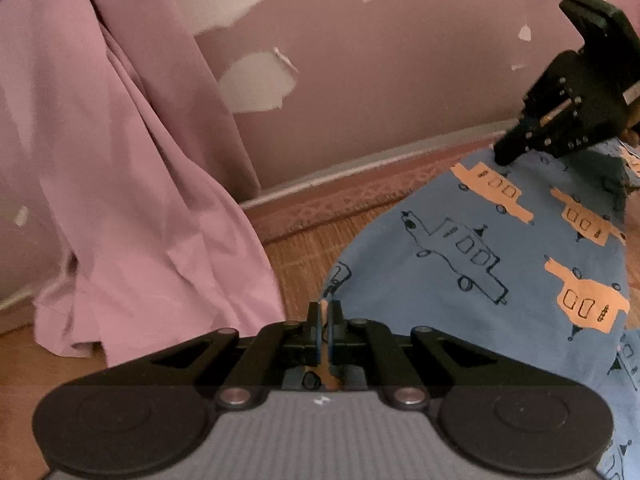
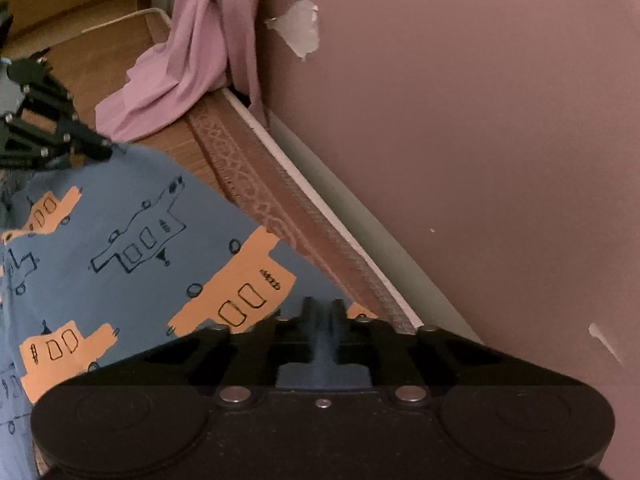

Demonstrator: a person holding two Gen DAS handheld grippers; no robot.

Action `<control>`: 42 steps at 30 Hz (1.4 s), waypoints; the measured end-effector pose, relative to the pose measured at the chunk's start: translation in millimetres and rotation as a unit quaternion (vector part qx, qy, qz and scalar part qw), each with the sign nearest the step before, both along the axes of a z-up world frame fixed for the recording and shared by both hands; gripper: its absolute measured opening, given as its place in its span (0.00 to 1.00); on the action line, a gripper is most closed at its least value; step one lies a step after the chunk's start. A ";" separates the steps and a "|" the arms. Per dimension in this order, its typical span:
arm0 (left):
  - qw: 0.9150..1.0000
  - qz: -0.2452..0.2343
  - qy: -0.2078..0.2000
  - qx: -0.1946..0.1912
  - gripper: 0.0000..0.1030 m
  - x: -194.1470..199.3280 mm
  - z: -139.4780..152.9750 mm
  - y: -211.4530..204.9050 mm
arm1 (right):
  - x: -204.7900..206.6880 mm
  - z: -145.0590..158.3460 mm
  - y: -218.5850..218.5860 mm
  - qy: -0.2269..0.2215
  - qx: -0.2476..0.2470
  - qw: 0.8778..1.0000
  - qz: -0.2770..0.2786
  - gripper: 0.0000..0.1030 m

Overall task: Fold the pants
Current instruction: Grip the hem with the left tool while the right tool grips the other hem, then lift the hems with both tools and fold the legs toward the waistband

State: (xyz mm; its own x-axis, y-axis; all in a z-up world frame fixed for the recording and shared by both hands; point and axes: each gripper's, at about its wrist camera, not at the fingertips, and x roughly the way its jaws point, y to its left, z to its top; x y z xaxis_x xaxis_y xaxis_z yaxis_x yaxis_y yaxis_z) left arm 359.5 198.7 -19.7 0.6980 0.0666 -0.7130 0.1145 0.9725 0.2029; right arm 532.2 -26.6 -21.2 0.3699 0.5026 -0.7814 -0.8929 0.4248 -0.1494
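Observation:
The pants (image 1: 480, 256) are blue with orange and outlined car prints, held up off the floor between the two grippers. My left gripper (image 1: 325, 312) is shut on one edge of the cloth, which shows pinched between its fingers. In the left wrist view, the right gripper (image 1: 505, 156) grips the far edge at upper right. In the right wrist view the pants (image 2: 132, 248) spread to the left, my right gripper (image 2: 323, 312) is shut on a blue fold, and the left gripper (image 2: 106, 151) holds the far corner.
A pink curtain (image 1: 120, 184) hangs down and pools on the wooden floor (image 1: 304, 256) at the left. A patterned rug edge (image 2: 264, 200) runs along the white baseboard (image 2: 320, 200). The pink wall (image 2: 460, 128) with peeling paint stands close behind.

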 end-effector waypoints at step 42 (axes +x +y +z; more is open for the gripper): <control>0.962 -0.205 -0.098 0.149 0.04 -259.6 7.8 -126.7 | -385.7 17.9 -129.4 -0.194 0.042 0.979 -0.038 0.00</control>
